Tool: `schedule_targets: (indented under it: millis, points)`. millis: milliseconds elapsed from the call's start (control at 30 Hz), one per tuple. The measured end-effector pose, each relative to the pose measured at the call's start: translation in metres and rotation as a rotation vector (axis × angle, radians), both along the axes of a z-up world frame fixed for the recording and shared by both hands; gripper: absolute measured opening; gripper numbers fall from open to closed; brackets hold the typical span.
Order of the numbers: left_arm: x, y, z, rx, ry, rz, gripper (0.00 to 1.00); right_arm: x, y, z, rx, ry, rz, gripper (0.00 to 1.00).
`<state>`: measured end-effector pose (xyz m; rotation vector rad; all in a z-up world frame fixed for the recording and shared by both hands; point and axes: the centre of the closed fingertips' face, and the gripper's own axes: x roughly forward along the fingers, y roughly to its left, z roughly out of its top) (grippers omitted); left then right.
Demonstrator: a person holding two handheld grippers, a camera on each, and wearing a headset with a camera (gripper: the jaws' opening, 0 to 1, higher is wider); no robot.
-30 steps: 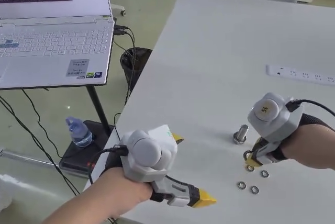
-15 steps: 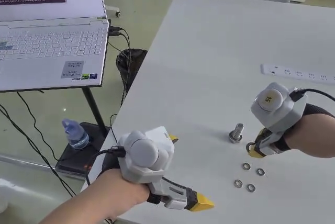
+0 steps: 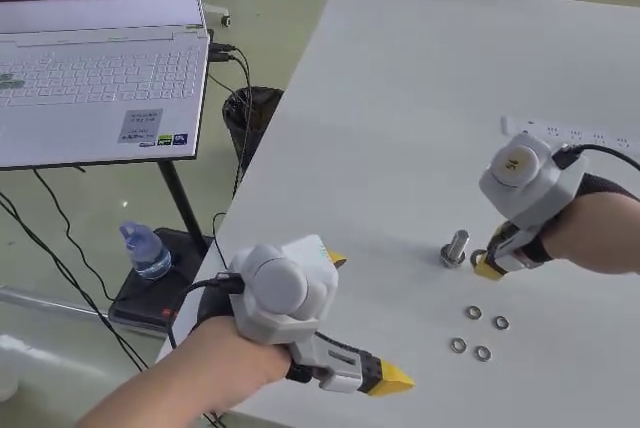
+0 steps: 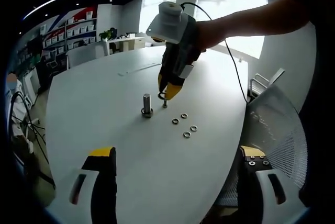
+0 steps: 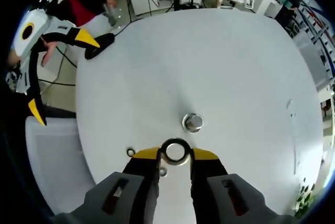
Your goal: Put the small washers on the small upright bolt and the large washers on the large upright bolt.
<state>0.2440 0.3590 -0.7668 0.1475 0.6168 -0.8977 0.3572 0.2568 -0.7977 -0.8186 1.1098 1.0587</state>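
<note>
Large washer [image 5: 174,152] clamped between the narrowed yellow jaw tips of the right gripper [image 5: 174,155], just beside the large upright bolt [image 5: 193,122] and not touching it. Four smaller washers [image 3: 482,353] lie loose on the white table [image 3: 400,98] near the bolt, on the person's side of it. The left gripper [image 3: 365,320] rests near the table's edge, well apart, jaws spread wide and empty.

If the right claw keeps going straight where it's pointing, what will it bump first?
Probably the upright bolt, standing just ahead of the right claw, which grips a washer. Depth is unclear, so it might meet the table beside the bolt instead.
</note>
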Motion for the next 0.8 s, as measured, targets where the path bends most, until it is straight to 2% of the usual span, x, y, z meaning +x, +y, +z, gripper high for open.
schedule_targets:
  millis: [500,800]
  points:
    - [0.0,0.0,-0.004,0.008,0.012,-0.01,0.96,0.016,0.016,0.008,0.033,-0.023,-0.001,0.21]
    - [-0.002,0.001,-0.004,0.013,0.02,-0.015,0.95,0.03,0.018,0.005,0.038,-0.049,-0.006,0.21]
